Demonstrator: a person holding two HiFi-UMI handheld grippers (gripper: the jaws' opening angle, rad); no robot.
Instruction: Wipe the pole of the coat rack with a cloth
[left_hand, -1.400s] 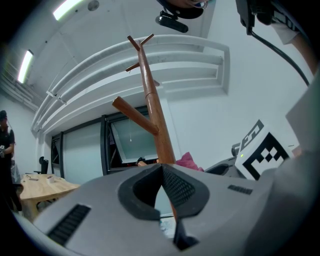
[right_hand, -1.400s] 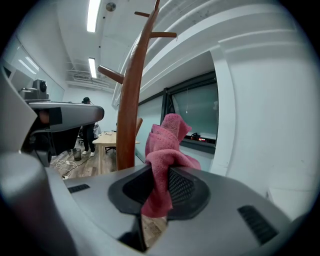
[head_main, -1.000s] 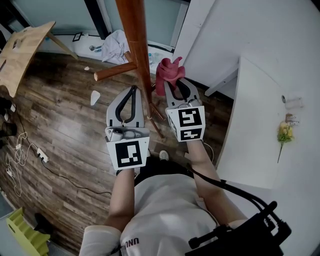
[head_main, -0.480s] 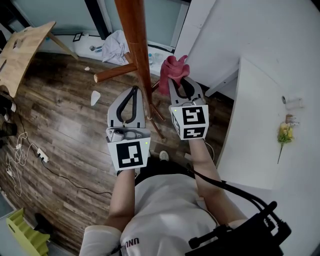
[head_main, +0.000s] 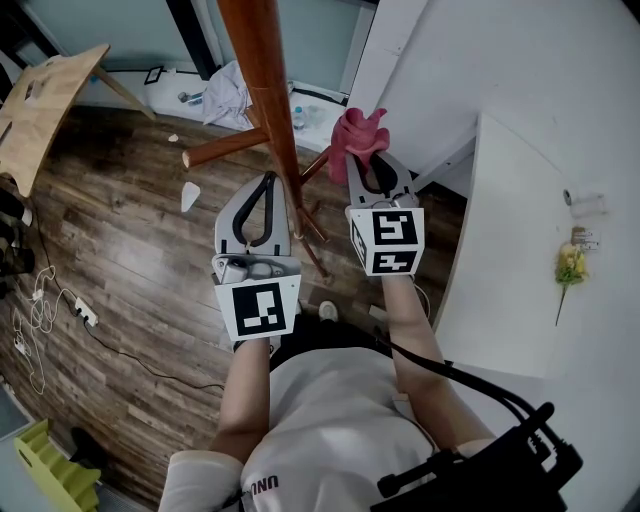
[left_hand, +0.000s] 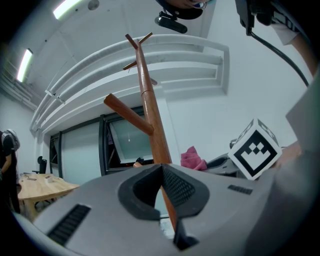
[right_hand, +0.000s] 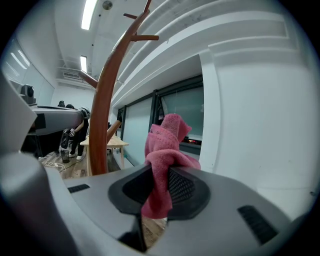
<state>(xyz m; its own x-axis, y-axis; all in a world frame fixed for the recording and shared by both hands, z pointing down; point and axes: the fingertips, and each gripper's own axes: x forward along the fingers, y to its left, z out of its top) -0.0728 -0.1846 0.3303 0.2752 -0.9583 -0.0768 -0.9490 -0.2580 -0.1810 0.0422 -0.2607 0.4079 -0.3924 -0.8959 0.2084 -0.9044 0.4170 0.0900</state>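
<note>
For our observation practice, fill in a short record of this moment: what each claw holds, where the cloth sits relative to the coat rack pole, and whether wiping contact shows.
Coat rack pole: brown wood, standing between the two claws
Left claw: shut, empty, left of the pole
Right claw: shut on the pink cloth
Cloth and pole: apart; cloth on the pole's right
Wiping contact: none visible

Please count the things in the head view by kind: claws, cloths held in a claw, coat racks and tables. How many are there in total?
Claws: 2, left claw and right claw
Cloths held: 1, pink cloth in the right claw
Coat racks: 1, coat rack
Tables: 2, wooden table and white table
Total: 6
</note>
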